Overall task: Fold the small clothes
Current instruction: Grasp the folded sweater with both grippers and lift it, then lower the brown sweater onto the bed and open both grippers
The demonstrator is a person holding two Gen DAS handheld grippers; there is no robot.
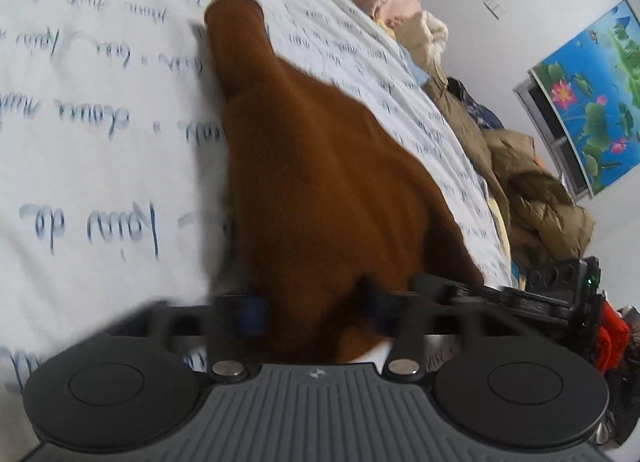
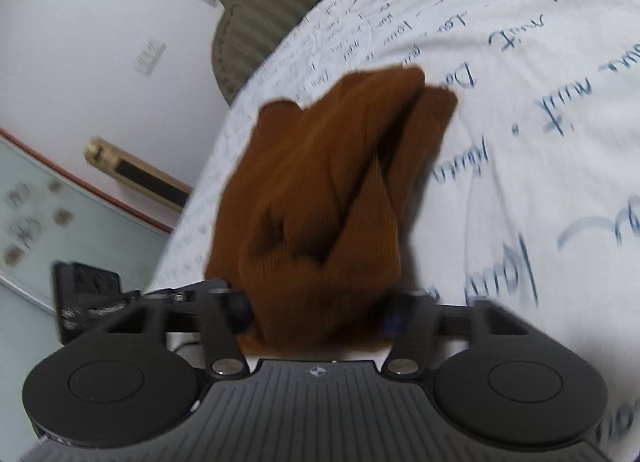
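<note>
Both claws, left claw (image 1: 316, 312) and right claw (image 2: 316, 312), clamp brown garment (image 1: 320, 190).

The bedsheet (image 1: 100, 166) bears blue handwriting-style script, too blurred to read.

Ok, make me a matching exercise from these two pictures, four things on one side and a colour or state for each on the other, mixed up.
Things:
1. brown garment
2. bedsheet
3. lotus picture
4. left tongs

Descriptions:
A. white with blue handwriting
B. closed on cloth
C. blue with pink flowers and green leaves
D. rust brown, bunched between the tongs

Pairs: 1-D, 2-A, 3-C, 4-B
</note>
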